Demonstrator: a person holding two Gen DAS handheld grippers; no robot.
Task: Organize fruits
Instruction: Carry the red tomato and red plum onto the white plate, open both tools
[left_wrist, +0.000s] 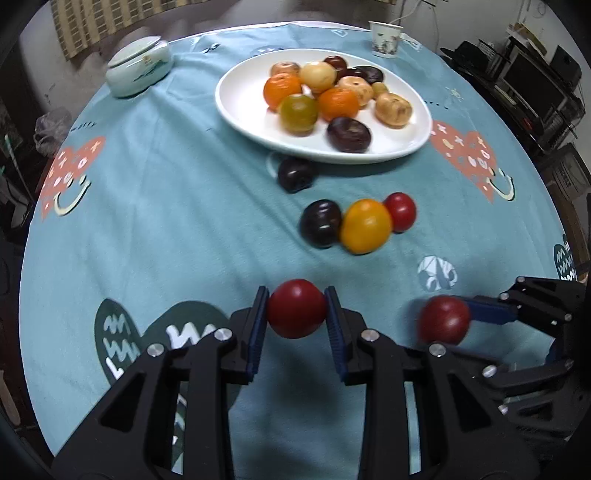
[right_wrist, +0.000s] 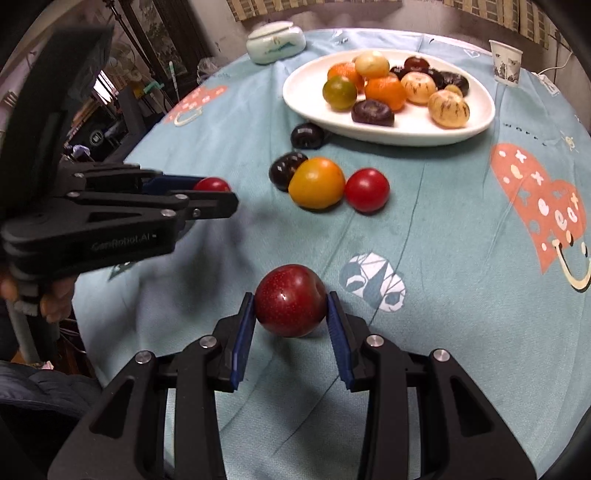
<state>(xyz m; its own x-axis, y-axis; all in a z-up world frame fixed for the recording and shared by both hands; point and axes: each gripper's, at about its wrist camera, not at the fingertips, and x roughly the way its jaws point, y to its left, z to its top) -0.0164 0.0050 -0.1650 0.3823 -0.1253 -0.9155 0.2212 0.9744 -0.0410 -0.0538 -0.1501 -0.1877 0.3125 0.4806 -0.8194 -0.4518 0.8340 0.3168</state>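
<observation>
Red and glossy, a small round fruit (left_wrist: 296, 308) sat pinched between the blue pads of the left gripper (left_wrist: 296, 310), held above the tablecloth (left_wrist: 166, 221). Just beside it the right gripper (right_wrist: 291, 306) was clamped on a speckled red plum (right_wrist: 290, 300) of its own (slightly larger, with a dimple at its top).

Beyond them, loose on the cloth, a dark purple fruit (left_wrist: 320, 223), a yellow-orange one (left_wrist: 365, 226) and a small red one (left_wrist: 400, 212) lay touching in a row; another dark fruit (left_wrist: 296, 174) rested against the near rim of the white oval plate (left_wrist: 243, 110). The plate held a heap of orange, pale striped, greenish and dark fruits.

The cloth was soft teal fabric printed with coral hearts. At its far edge stood a lidded ceramic dish (left_wrist: 139, 71) and a paper cup (left_wrist: 385, 38), well apart.
</observation>
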